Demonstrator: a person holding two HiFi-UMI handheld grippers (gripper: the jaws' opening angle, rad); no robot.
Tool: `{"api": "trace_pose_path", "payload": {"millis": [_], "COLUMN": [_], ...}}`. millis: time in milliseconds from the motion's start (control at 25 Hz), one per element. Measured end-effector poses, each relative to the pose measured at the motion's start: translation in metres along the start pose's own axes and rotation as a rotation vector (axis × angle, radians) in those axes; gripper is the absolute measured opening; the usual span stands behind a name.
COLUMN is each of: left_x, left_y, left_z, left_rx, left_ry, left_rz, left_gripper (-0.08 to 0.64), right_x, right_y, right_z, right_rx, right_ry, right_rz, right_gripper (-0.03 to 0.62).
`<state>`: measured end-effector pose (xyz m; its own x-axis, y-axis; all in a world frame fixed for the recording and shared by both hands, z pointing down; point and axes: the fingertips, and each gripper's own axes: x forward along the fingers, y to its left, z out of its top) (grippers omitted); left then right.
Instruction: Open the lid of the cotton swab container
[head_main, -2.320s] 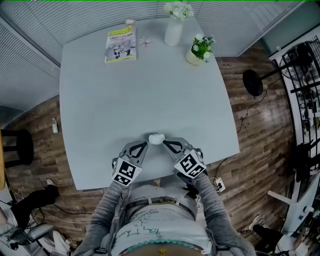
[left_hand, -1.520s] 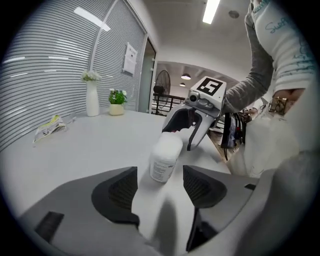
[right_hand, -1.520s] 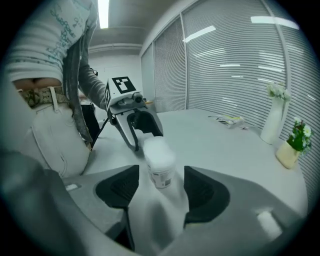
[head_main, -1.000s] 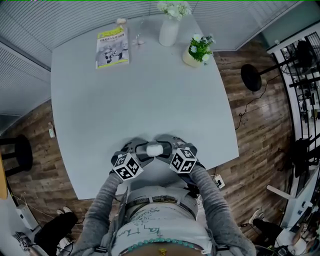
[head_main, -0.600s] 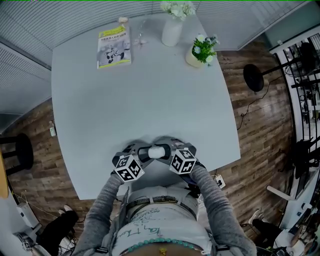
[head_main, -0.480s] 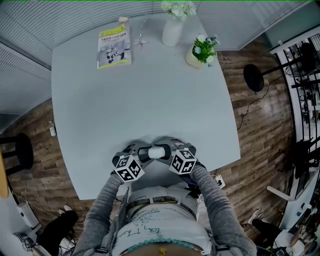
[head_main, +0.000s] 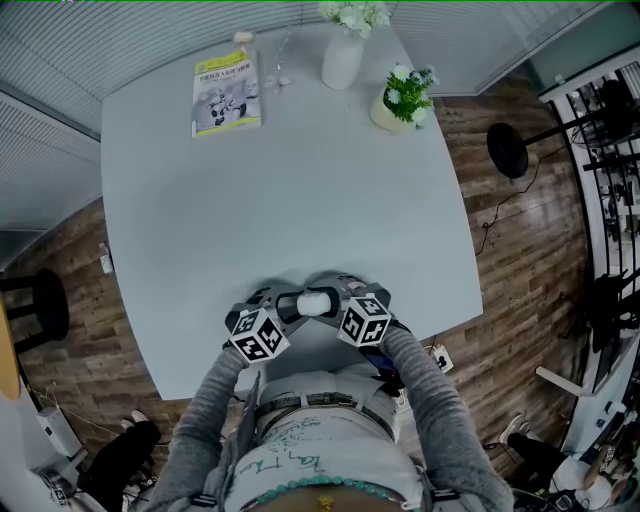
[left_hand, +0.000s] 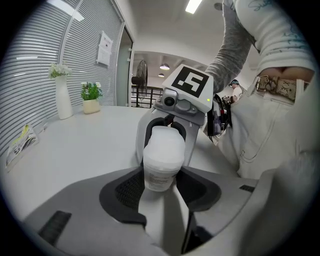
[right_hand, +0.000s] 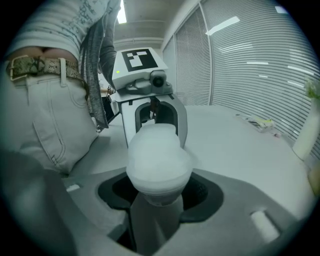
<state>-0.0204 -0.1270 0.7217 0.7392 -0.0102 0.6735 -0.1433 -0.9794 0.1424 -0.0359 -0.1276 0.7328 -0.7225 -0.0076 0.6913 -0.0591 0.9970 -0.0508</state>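
The white cotton swab container (head_main: 312, 301) lies sideways between both grippers, near the table's front edge. My left gripper (head_main: 291, 304) is shut on its labelled body (left_hand: 161, 167), with the black pads (left_hand: 131, 189) pressing on both sides. From the opposite side my right gripper (head_main: 334, 301) is shut on the rounded lid (right_hand: 159, 161). In each gripper view the other gripper's marker cube (left_hand: 193, 83) shows just behind the container. The lid looks seated on the body.
The grey table (head_main: 280, 190) carries a magazine (head_main: 225, 92), a white vase with flowers (head_main: 342, 55) and a small potted plant (head_main: 400, 100) at its far edge. The person's body stands right at the near edge, behind both grippers.
Since the earliest frame both grippers have come in from either side and closed on the container. Over the last half second nothing visibly moves.
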Motion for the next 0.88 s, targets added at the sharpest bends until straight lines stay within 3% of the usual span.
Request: {"api": "trace_pose_path", "payload": {"millis": [360, 680, 880], "left_x": [-0.007, -0.032, -0.048], "left_y": [-0.004, -0.019, -0.028], "left_z": [0.003, 0.018, 0.032], "left_rx": [0.01, -0.01, 0.018], "left_ry": [0.0, -0.027, -0.027], "left_rz": [0.006, 0.034, 0.056], "left_gripper": [0.195, 0.195, 0.195], "right_x": [-0.003, -0.02, -0.034], "right_y": [0.005, 0.018, 0.026], "right_z": [0.007, 0.033, 0.048], "right_rx": [-0.029, -0.06, -0.07], "right_ry": [-0.001, -0.03, -0.048], "right_rz": [0.003, 0.019, 0.028], "right_gripper": [0.222, 0.221, 0.221]}}
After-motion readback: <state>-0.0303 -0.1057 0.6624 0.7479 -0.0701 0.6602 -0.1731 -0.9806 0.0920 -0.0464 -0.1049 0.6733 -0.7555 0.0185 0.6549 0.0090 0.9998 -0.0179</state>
